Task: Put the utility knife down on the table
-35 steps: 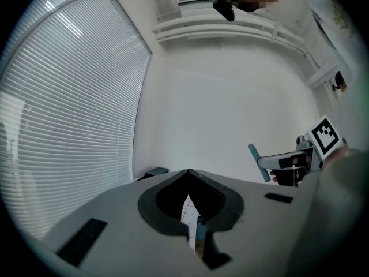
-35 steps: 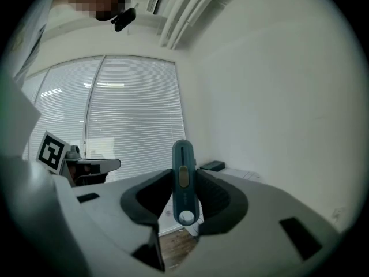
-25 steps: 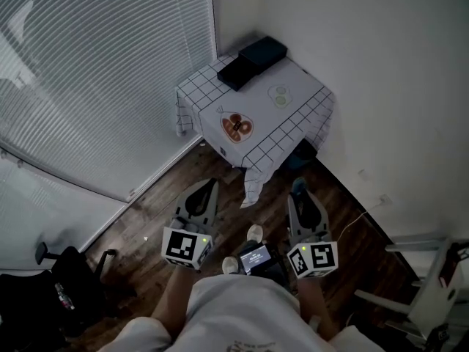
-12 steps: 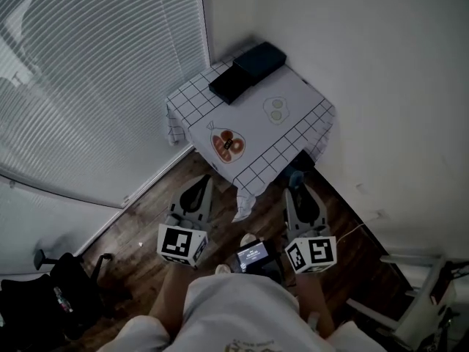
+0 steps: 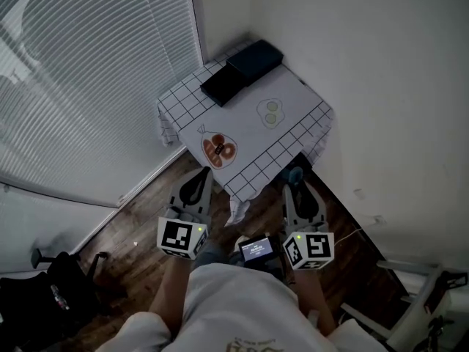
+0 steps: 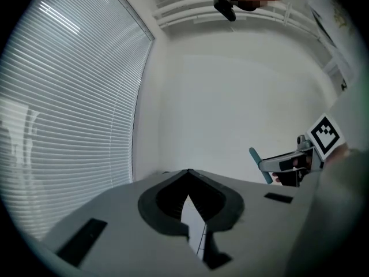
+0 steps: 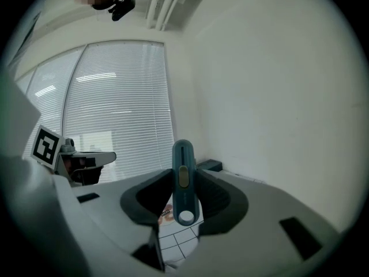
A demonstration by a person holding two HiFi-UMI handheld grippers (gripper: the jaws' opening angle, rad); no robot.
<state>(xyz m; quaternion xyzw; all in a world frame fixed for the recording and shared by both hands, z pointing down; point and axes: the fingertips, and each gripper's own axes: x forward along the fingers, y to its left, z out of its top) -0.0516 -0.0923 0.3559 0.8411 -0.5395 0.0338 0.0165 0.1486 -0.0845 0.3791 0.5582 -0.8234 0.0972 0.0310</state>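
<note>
The person holds both grippers out in front of the body, side by side and apart, each pointing forward and about level. The left gripper [image 5: 197, 184] sits at the end of the left forearm [image 5: 171, 288], marker cube facing up. Its jaws seem to meet at their tips, with nothing between them. The right gripper [image 5: 297, 189] extends from the right forearm [image 5: 314, 299], and its jaws are clamped on the utility knife [image 7: 183, 180], which juts out past their tips.

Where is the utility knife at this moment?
In the right gripper view, the utility knife is clamped in the right gripper, on the person's right, held in the air just short of the checked table.
</note>
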